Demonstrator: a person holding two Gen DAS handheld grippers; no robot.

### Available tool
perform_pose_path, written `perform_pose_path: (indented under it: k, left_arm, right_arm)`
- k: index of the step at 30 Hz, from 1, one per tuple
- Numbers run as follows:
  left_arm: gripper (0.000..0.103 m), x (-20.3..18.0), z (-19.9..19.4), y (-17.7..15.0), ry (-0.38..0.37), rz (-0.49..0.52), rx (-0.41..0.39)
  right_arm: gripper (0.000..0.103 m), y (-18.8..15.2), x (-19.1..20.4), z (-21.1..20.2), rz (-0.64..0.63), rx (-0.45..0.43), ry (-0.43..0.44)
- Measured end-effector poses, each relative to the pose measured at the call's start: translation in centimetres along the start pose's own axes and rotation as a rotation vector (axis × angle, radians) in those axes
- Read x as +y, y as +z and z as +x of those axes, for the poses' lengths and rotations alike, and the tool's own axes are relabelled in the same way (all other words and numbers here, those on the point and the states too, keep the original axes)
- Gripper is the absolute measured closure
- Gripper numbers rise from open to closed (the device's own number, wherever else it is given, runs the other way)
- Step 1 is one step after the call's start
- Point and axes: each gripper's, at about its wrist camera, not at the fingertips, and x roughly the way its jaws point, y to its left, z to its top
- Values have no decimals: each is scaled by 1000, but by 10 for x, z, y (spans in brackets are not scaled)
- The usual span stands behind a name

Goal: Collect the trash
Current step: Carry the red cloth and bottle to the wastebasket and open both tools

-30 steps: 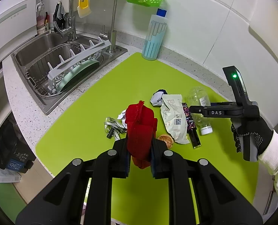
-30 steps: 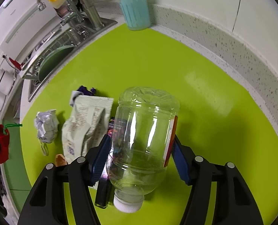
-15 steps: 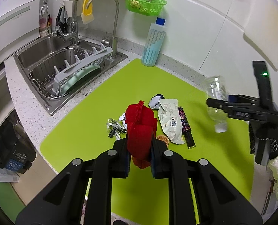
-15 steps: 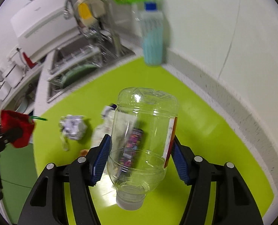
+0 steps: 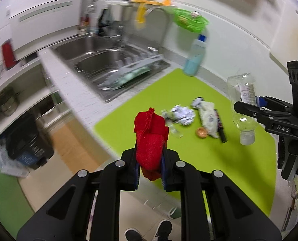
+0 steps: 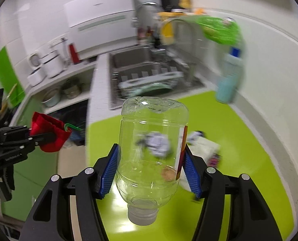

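We've got the clear bottle (image 6: 152,154) clamped in right fingers (image 6: 111,170), red bag (image 5: 150,138) pinched left; paper ball (image 5: 182,114), wrappers (image 5: 209,118) left on bench (image 5: 255,160).

Mat (image 5: 189,88) on desk (image 5: 68,92), right of sink (image 5: 100,60). Rack (image 5: 132,70) in sink. Tall bottle (image 5: 195,60) at mat's far edge, by wall; basket (image 5: 189,20) above it. Litter in row mid-mat: crumpled paper (image 5: 182,114) left, pouch (image 5: 209,116) right of it, stick wrapper (image 5: 219,124) beside pouch, nut shell (image 5: 201,132) in front. Left gripper (image 5: 150,170) with cloth bag (image 5: 150,138) over desk's near edge. Right gripper (image 6: 151,170) with empty bottle (image 6: 151,150) above mat, cap end down.
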Motion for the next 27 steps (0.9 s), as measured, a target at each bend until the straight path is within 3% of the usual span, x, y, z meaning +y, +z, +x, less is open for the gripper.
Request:
perform_pose_path:
  k: [9, 16, 20, 27]
  left_arm:
    - [87, 102, -39, -82, 139, -184, 51]
    - [87, 180, -29, -158, 200, -326, 128]
    - [87, 225, 8, -214, 204, -400, 185]
    - [87, 299, 132, -326, 179, -487, 286]
  right_arm:
    - [44, -2, 132, 57, -153, 72, 202]
    - [44, -35, 226, 137, -248, 201, 291]
    - [44, -71, 267, 193, -290, 257, 312]
    - [44, -160, 304, 308, -352, 358, 341]
